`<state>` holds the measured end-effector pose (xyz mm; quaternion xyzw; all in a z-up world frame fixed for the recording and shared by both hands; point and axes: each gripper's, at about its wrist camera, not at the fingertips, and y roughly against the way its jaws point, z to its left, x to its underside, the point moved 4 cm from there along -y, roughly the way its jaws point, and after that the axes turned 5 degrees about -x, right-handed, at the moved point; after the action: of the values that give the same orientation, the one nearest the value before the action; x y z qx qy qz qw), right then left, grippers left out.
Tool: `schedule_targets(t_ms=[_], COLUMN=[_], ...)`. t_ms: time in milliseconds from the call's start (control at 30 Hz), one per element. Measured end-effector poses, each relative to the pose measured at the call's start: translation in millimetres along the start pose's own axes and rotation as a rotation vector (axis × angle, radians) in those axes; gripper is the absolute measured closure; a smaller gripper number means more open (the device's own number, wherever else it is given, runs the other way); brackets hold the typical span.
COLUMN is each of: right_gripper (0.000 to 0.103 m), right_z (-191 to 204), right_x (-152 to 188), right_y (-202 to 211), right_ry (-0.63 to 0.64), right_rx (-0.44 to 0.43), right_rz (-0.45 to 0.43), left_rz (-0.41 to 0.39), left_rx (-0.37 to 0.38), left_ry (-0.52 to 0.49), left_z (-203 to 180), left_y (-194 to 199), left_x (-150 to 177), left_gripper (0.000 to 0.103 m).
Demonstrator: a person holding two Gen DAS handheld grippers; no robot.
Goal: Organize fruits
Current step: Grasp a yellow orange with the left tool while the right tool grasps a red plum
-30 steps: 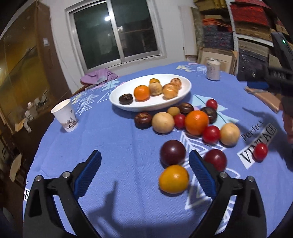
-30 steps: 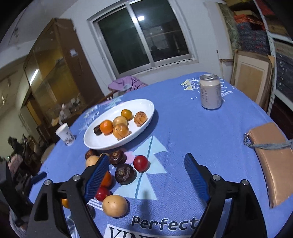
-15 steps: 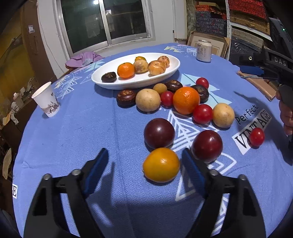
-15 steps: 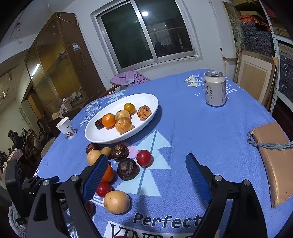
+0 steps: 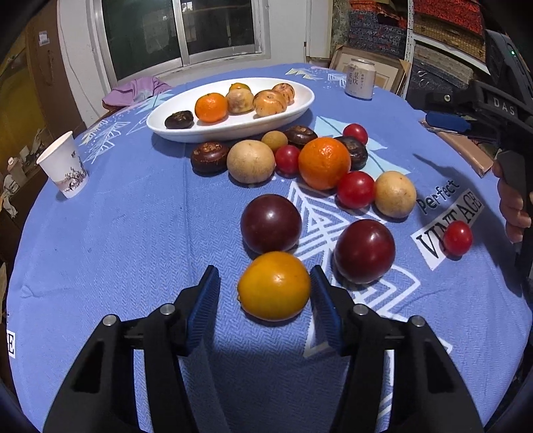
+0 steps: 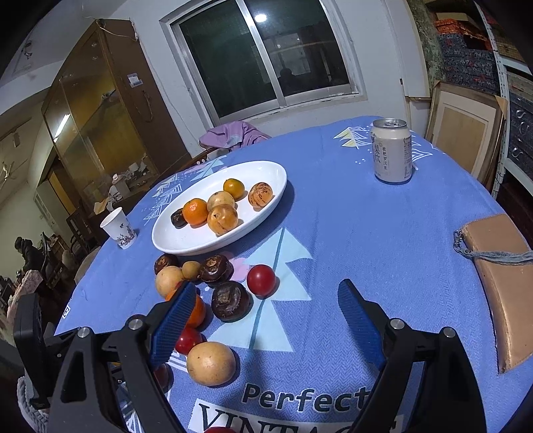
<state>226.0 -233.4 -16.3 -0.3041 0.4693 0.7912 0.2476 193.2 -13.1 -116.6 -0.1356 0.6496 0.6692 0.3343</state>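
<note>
Jaws of my left gripper (image 5: 265,288) have just been closing around the yellow-orange fruit (image 5: 274,285) on the desk (image 5: 133,233), nearer than a second ago, left pad short of it; my right gripper (image 6: 266,319) hangs spread, empty.

In the right wrist view, the right gripper's blue pad (image 6: 173,326) covers part of an orange (image 6: 196,311); a red fruit (image 6: 220,429) is cut off by the bottom edge.

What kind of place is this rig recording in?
Probably a lived-in home room doubling as storage: a round table under a blue cloth, a wooden glass-door cabinet, and shelves stacked with folded textiles.
</note>
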Motion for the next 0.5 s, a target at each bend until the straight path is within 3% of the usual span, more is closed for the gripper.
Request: schedule_targets(t_ms=[133, 300, 500], right_gripper=[0.015, 0.015, 0.015], right_z=[0, 0, 19], right_x=[1, 3, 9], right_y=[-2, -5, 10], right_ry=[0.002, 0.003, 0.075], right_rx=[-0.002, -0.004, -0.045], right_rz=[0.008, 0.016, -0.016], left_rz=[0.007, 0.006, -0.048], left_rx=[0.033, 0.046, -0.074], left_ry=[-0.001, 0.011, 0.112], left_z=[-2, -1, 26], left_y=[0, 1, 8], left_x=[1, 2, -6], left_gripper=[0.059, 0.064, 0.064])
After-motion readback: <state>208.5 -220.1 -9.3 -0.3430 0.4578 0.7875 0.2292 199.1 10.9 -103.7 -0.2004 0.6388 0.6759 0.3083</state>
